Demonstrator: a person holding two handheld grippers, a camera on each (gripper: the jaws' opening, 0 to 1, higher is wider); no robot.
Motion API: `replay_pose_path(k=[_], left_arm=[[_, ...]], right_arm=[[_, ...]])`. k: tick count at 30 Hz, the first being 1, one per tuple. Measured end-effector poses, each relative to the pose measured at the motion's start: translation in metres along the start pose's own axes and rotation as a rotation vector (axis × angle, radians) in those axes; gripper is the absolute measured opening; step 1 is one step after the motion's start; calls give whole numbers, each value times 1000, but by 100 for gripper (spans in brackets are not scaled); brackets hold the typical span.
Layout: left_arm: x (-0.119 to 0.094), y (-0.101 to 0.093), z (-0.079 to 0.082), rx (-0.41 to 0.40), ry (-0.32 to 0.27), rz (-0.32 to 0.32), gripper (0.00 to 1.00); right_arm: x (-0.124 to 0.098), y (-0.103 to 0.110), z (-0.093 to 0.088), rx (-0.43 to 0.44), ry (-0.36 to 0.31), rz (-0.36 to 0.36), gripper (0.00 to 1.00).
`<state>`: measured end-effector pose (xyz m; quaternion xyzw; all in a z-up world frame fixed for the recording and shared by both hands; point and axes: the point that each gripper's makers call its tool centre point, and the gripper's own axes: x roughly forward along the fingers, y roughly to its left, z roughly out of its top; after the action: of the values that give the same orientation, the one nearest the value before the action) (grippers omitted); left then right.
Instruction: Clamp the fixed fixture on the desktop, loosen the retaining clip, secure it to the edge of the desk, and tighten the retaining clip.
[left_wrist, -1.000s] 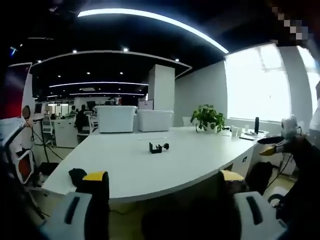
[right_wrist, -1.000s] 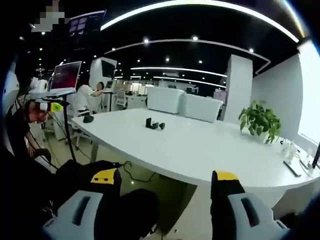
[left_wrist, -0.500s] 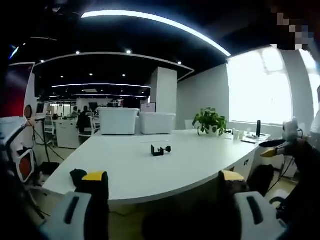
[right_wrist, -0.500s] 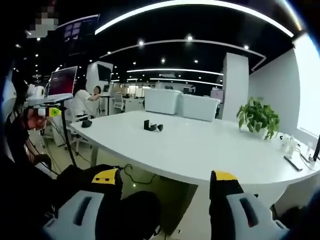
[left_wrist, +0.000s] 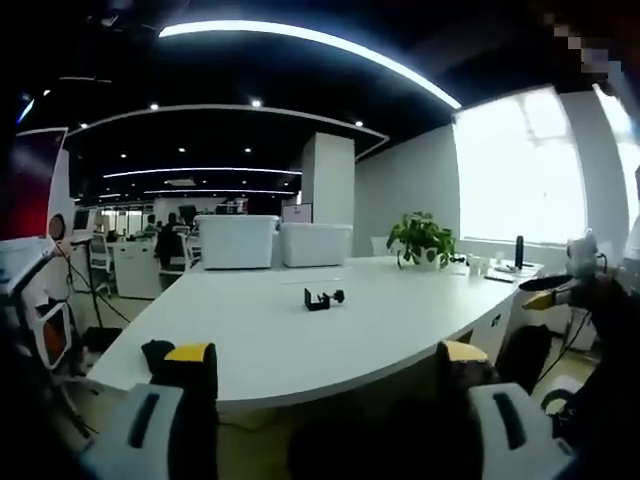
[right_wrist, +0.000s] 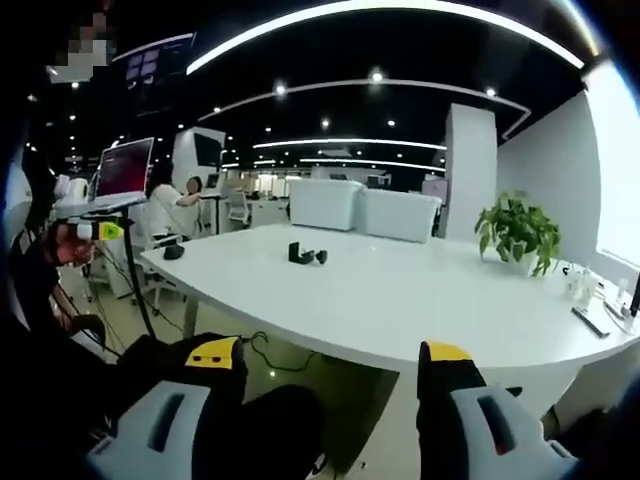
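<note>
- The fixture (left_wrist: 320, 298), small and black, is seen lying out on the white table (left_wrist: 280, 340), well apart from every edge, with two white bins (left_wrist: 270, 242) far behind it.
- A potted plant (left_wrist: 422, 238) is noted at the far right.
- Left tongs (left_wrist: 325, 365) and right tongs (right_wrist: 330, 365) are held wide apart, nothing gripped, short of the table.
- No step is judged done; clamping, loosening, mounting and tightening are all left.
</note>
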<state>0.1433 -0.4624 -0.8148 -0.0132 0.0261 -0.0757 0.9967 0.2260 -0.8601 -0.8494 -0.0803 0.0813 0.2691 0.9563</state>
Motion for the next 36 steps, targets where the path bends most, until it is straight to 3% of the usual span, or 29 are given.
replay_pose_path(k=[8, 21, 25, 31, 36], left_arm=[[5, -2, -4, -9, 15, -7, 89], [19, -6, -5, 15, -16, -42, 82], [24, -6, -12, 32, 9, -41, 80], [31, -5, -13, -17, 9, -40, 83], [41, -6, -14, -11, 11, -43, 83]], right_arm=[[3, -4, -4, -4, 11, -9, 65], [18, -2, -4, -9, 5, 0, 65], [20, -4, -7, -3, 9, -7, 65], [27, -5, -7, 3, 6, -6, 65], [34, -3, -7, 3, 3, 0, 65]])
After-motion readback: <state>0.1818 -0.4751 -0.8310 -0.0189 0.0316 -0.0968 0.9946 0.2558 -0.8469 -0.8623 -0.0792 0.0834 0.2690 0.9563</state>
